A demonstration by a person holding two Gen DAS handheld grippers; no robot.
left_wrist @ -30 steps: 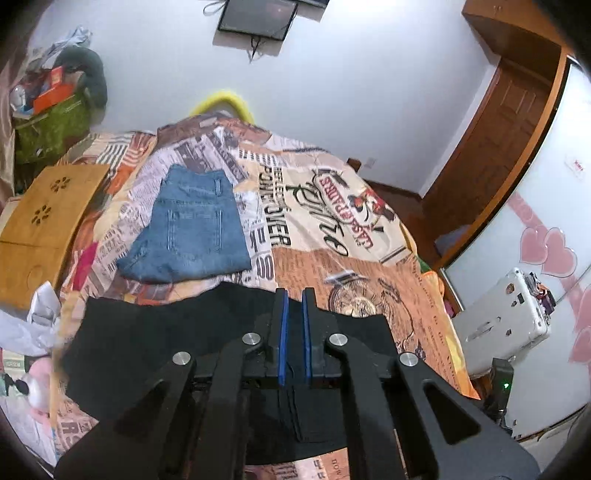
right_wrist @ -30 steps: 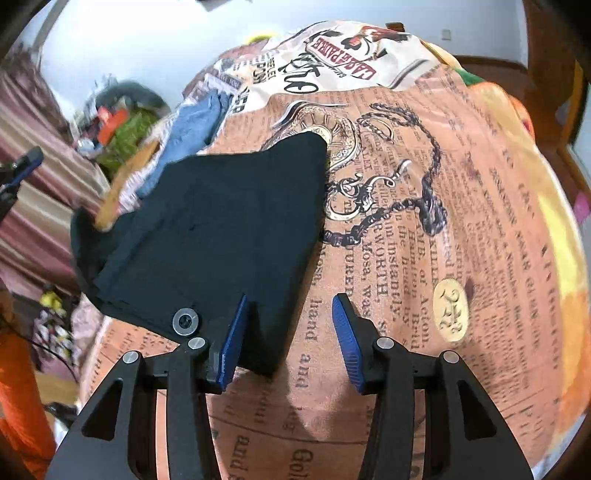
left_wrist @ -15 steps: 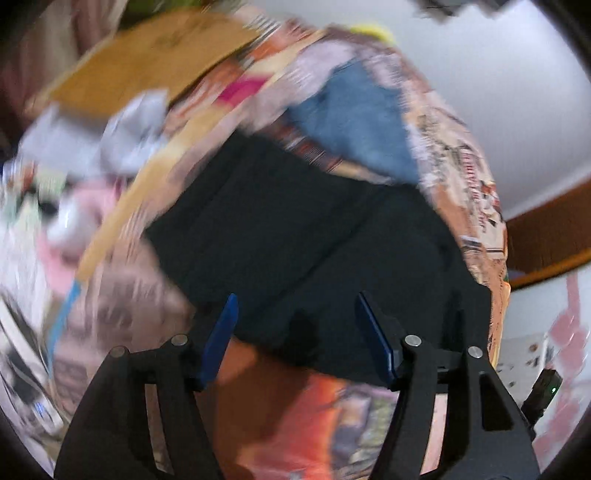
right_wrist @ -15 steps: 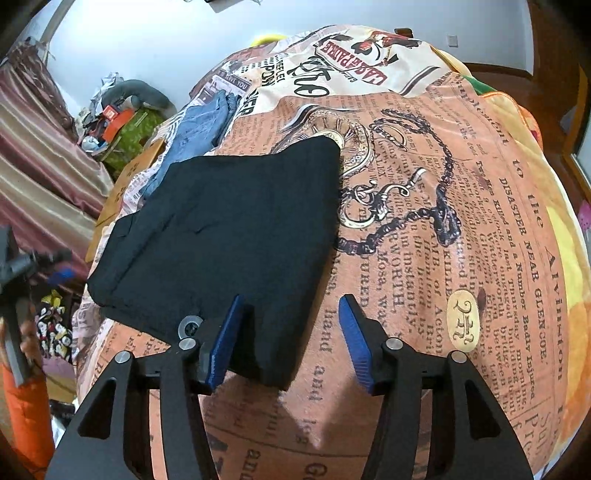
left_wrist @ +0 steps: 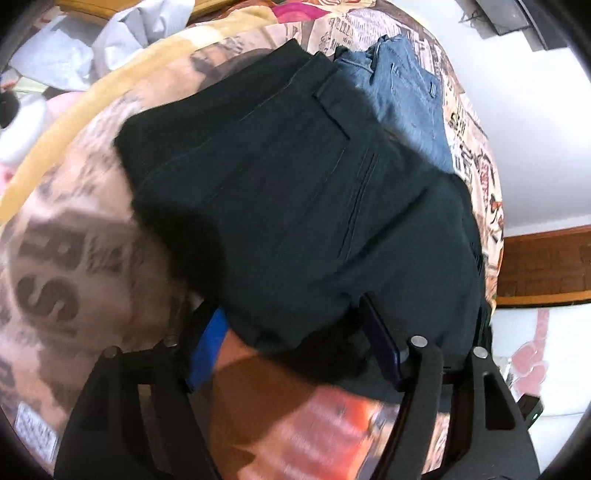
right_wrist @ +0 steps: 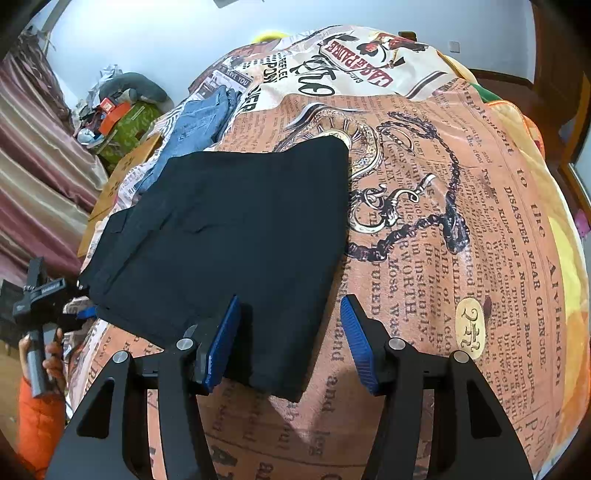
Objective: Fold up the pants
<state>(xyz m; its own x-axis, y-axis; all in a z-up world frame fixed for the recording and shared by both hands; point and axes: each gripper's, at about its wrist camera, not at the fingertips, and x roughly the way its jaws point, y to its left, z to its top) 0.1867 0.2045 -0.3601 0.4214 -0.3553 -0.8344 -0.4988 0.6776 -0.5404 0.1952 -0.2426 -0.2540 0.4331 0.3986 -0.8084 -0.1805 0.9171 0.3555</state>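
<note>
Folded black pants lie flat on the newspaper-print bed cover. My right gripper stands open over their near right corner, which lies between the blue pads untouched. In the left wrist view the black pants fill the middle. My left gripper straddles their near edge, and its jaws are opening with the cloth between them, unpressed. From the right wrist view the left gripper shows at the pants' left corner, held by a hand in an orange sleeve.
Folded blue jeans lie just beyond the black pants, also in the right view as blue jeans. A wooden board and a clutter pile sit past the bed's left side. Crumpled pale cloth lies nearby.
My left gripper went from shut and high above the bed to open, rolled over and low at the pants' edge. The pants' raised left side now lies flat. My right gripper widened a little.
</note>
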